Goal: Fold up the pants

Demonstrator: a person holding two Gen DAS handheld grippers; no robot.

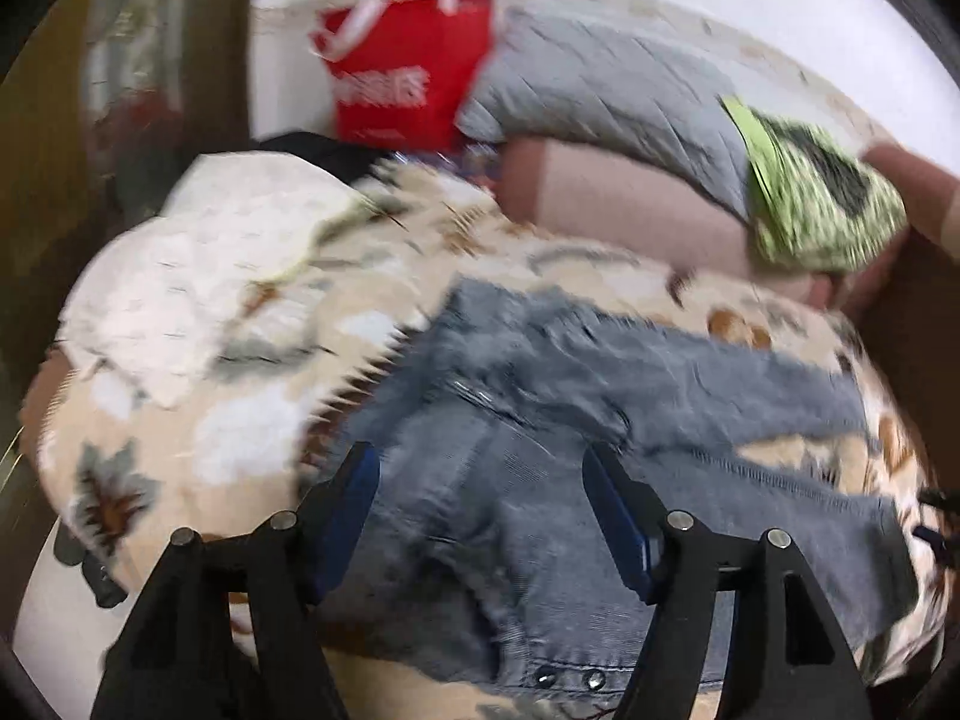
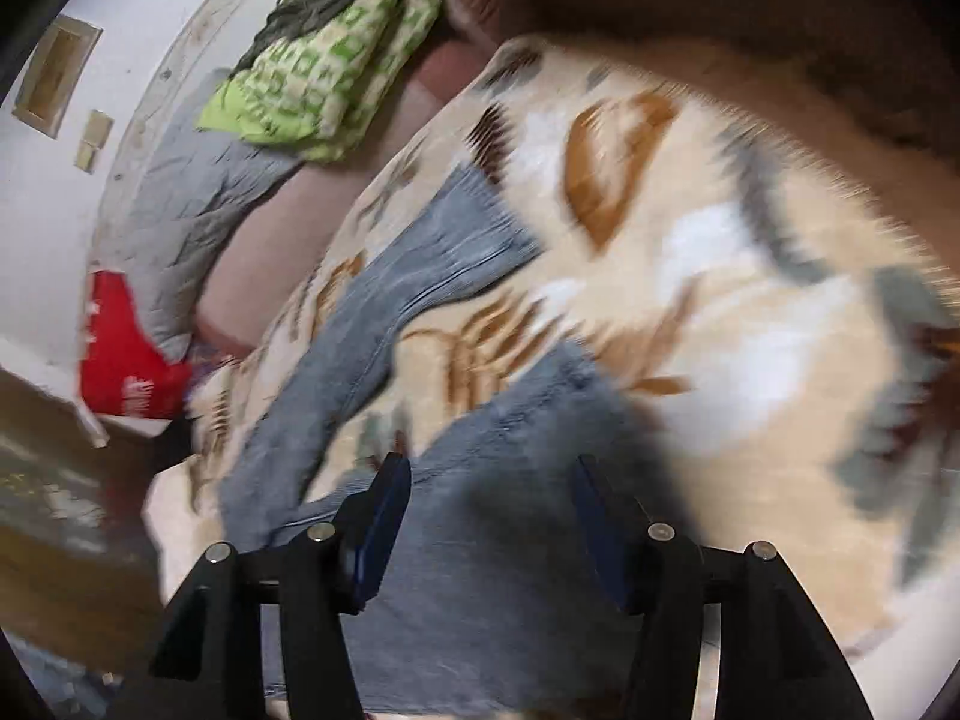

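The grey-blue jeans (image 1: 540, 480) lie spread across a cream leaf-patterned blanket (image 1: 240, 420) on the bed, their legs parted. The left gripper (image 1: 480, 510) hangs over the waistband end with its jaws wide apart, holding nothing; the right gripper (image 2: 489, 516) is likewise agape above denim. Behind stands a red bag (image 1: 408, 72) with white lettering, too blurred to read.

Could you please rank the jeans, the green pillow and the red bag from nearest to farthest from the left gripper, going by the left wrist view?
1. Jeans: directly under the open left gripper, spread on the blanket.
2. Green pillow: farther back, to the right.
3. Red bag: farthest, against the wall, slightly left.
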